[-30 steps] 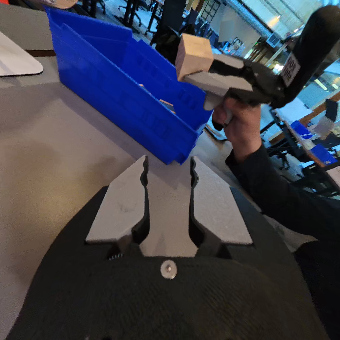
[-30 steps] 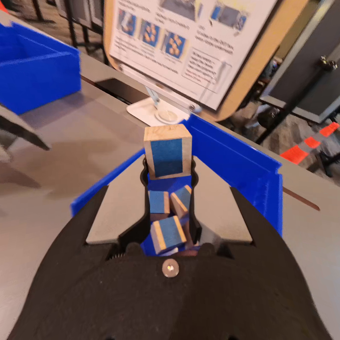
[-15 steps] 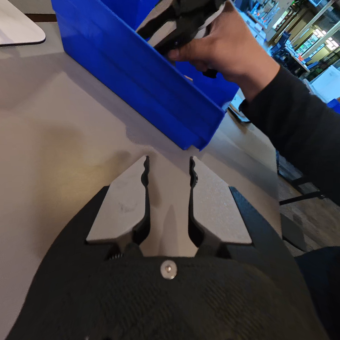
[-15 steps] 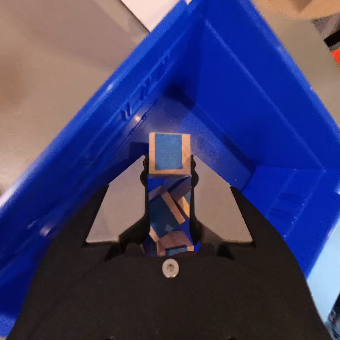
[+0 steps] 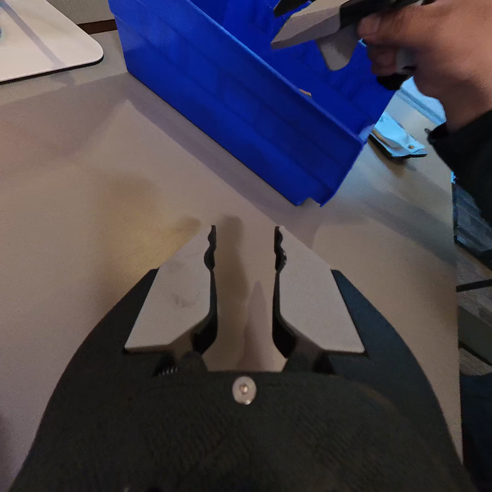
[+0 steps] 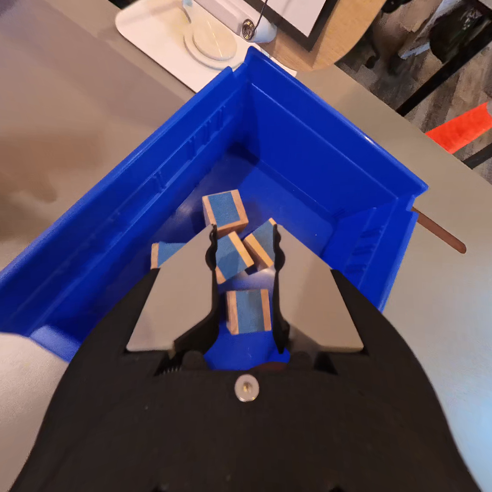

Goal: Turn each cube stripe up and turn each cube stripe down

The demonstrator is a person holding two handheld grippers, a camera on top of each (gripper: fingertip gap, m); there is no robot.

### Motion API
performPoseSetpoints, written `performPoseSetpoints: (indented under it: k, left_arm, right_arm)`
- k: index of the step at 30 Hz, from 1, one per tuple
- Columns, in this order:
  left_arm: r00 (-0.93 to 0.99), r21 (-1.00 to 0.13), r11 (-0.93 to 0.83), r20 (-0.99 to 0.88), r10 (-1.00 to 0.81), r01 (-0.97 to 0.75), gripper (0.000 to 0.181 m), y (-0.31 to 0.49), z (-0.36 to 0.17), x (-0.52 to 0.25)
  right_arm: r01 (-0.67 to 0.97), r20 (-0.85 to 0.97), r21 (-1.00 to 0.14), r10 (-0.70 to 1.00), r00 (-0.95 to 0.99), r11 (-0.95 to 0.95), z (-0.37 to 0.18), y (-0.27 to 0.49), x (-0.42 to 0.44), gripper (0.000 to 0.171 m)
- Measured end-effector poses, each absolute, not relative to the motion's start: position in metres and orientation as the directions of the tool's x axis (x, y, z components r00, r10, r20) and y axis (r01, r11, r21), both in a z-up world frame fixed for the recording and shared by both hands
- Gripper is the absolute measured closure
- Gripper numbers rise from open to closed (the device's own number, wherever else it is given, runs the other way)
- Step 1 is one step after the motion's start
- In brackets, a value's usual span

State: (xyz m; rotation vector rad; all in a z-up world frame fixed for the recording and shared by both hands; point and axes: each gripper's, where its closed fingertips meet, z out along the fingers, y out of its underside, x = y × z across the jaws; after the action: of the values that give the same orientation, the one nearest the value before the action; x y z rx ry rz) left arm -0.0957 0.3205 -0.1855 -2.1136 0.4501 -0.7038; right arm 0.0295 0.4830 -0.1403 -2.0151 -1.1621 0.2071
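Five wooden cubes lay in the blue bin (image 6: 306, 138), each with the blue stripe facing up toward the right wrist camera. Farthest cube (image 6: 225, 212) sat tilted just ahead of the fingertips; two more cubes (image 6: 232, 253) (image 6: 259, 246) leaned against each other right behind it, seen through the gap between the fingers. Nearest cube (image 6: 249, 311) rested alone on the bin floor, closer to the camera. Fifth cube (image 6: 163, 253) showed only partly, hidden behind the left finger of the right tool (image 6: 244, 226).

Right tool hung above the bin, released, gripping nothing, fingers apart. Seen from the left wrist view as well, over the bin's far end, with a hand (image 5: 436, 53) wrapped round its handle.

Left tool (image 5: 244, 227) hovered low over the grey desk (image 5: 93, 173), released too, empty, pointed toward the near corner of the bin but apart from it.

White base plate (image 6: 165, 34) of a stand stood on the desk beyond the bin. Orange floor marking (image 6: 460, 130) showed past the desk edge.
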Motion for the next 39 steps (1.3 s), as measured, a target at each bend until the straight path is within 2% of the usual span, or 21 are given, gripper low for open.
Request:
performPoseSetpoints:
  k: [7,10,14,18,21,24,26,27,28,30,32,33,34,39]
  left_arm:
    - [0.784,-0.819,-0.556,0.251,-0.567,-0.14,0.139,0.316,-0.188,-0.086]
    - [0.776,-0.832,-0.531,0.224,-0.59,-0.163,0.135,0.299,-0.179,-0.083]
    - [0.708,-0.82,-0.529,0.24,-0.664,-0.218,0.124,0.245,-0.159,-0.079]
    - [0.838,-0.776,-0.532,0.006,-0.545,-0.34,0.119,0.211,-0.144,-0.152]
    - [0.888,-0.67,-0.628,-0.103,-0.448,-0.395,0.126,0.181,-0.144,-0.226]
    - [0.914,-0.521,-0.756,-0.149,-0.377,-0.397,0.122,0.164,-0.164,-0.295]
    - [0.916,-0.411,-0.82,-0.133,-0.378,-0.398,0.12,0.156,-0.189,-0.32]
    - [0.907,-0.388,-0.822,-0.12,-0.403,-0.417,0.156,0.156,-0.196,-0.324]
    - [0.907,-0.378,-0.825,-0.139,-0.398,-0.42,0.152,0.161,-0.201,-0.329]
    - [0.905,-0.351,-0.835,-0.157,-0.395,-0.425,0.181,0.169,-0.211,-0.335]
    - [0.886,-0.303,-0.833,-0.14,-0.441,-0.463,0.181,0.171,-0.229,-0.331]
    - [0.882,-0.258,-0.843,-0.157,-0.445,-0.472,0.181,0.17,-0.237,-0.334]
    - [0.878,-0.305,-0.824,-0.193,-0.438,-0.478,0.181,0.18,-0.235,-0.333]
    - [0.852,-0.278,-0.808,-0.249,-0.461,-0.519,0.181,0.184,-0.235,-0.337]
  right_arm:
    - [0.668,0.201,-0.696,0.822,0.534,-0.264,-0.14,0.441,0.062,0.13]
    - [0.69,0.132,-0.695,0.907,0.399,-0.203,-0.15,0.396,0.059,0.122]
    - [0.803,0.167,-0.591,0.964,0.208,-0.071,-0.174,0.349,0.068,0.118]
    - [0.863,0.284,-0.505,0.939,0.195,-0.027,-0.186,0.35,0.08,0.114]
    - [0.872,0.267,-0.489,0.949,0.166,-0.015,-0.196,0.346,0.077,0.107]
    - [0.901,0.302,-0.434,0.946,0.119,0.025,-0.21,0.35,0.071,0.098]
    - [0.922,0.334,-0.385,0.937,0.103,0.035,-0.219,0.357,0.068,0.101]
    - [0.934,0.341,-0.356,0.935,0.095,0.035,-0.224,0.359,0.066,0.112]
    - [0.94,0.348,-0.337,0.934,0.082,0.043,-0.226,0.361,0.064,0.122]
    - [0.95,0.354,-0.307,0.934,0.055,0.06,-0.227,0.36,0.062,0.127]
    - [0.959,0.386,-0.259,0.923,-0.009,0.118,-0.227,0.356,0.061,0.14]
    - [0.961,0.402,-0.242,0.915,-0.028,0.136,-0.227,0.355,0.061,0.141]
    - [0.959,0.391,-0.248,0.92,-0.028,0.135,-0.227,0.351,0.06,0.141]
    - [0.953,0.399,-0.263,0.916,-0.033,0.149,-0.226,0.343,0.062,0.141]
